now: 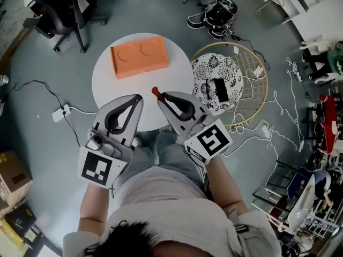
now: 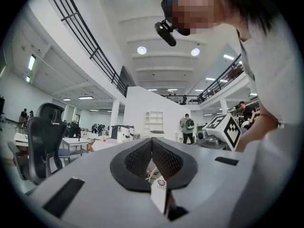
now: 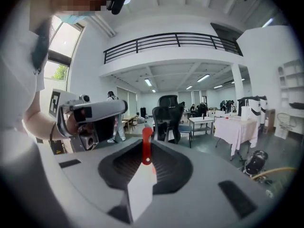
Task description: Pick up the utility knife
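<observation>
The utility knife (image 1: 155,92) is a slim red piece that sticks out past the tip of my right gripper (image 1: 159,96), which is shut on it above the near edge of the round white table (image 1: 107,82). In the right gripper view the red knife (image 3: 147,141) stands up between the closed jaws of the right gripper (image 3: 147,161). My left gripper (image 1: 140,97) hangs beside it on the left, tips close to the right one. Its jaws meet in the left gripper view (image 2: 152,144) with nothing between them.
An orange tray (image 1: 139,55) with two round hollows lies on the far part of the table. To the right stands a round patterned stool (image 1: 206,71) with a black phone (image 1: 220,89) inside a wire hoop (image 1: 257,98). Cables, a power strip (image 1: 60,113) and an office chair (image 1: 61,7) surround the table.
</observation>
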Motion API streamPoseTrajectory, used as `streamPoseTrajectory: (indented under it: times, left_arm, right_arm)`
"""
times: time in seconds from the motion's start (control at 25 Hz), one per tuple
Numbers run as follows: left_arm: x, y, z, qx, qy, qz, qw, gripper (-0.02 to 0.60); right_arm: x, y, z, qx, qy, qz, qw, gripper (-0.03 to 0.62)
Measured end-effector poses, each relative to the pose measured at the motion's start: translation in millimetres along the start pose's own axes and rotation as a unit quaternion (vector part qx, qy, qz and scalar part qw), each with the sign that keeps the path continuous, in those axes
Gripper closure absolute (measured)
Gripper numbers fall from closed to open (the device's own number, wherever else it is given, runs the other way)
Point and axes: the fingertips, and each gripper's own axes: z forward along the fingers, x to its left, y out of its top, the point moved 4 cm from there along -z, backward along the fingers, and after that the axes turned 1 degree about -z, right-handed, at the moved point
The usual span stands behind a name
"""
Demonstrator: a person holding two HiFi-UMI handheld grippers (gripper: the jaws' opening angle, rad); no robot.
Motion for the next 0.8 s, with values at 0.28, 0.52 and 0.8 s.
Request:
streamPoseTrajectory:
  times: [0.28,0.52,0.8]
  left_arm:
    - [-7,1,2,-0.001,-0.062,-0.001,0.998,0.571]
    - [-15,5,6,-0.004,-0.108,0.003,0.9942,0.571]
    - [-14,6,5,-0.012,-0.137,0.004,0.9905,0.571]
  right_arm:
    - [17,32,-25,-0.057,-0.049,-0.002,0.997,0.534]
    - [27,45,-44,-0.093,-0.08,0.008,0.992,0.533]
    - [35,51,-49,-0.113,-0.107,0.01,0.988,0.531]
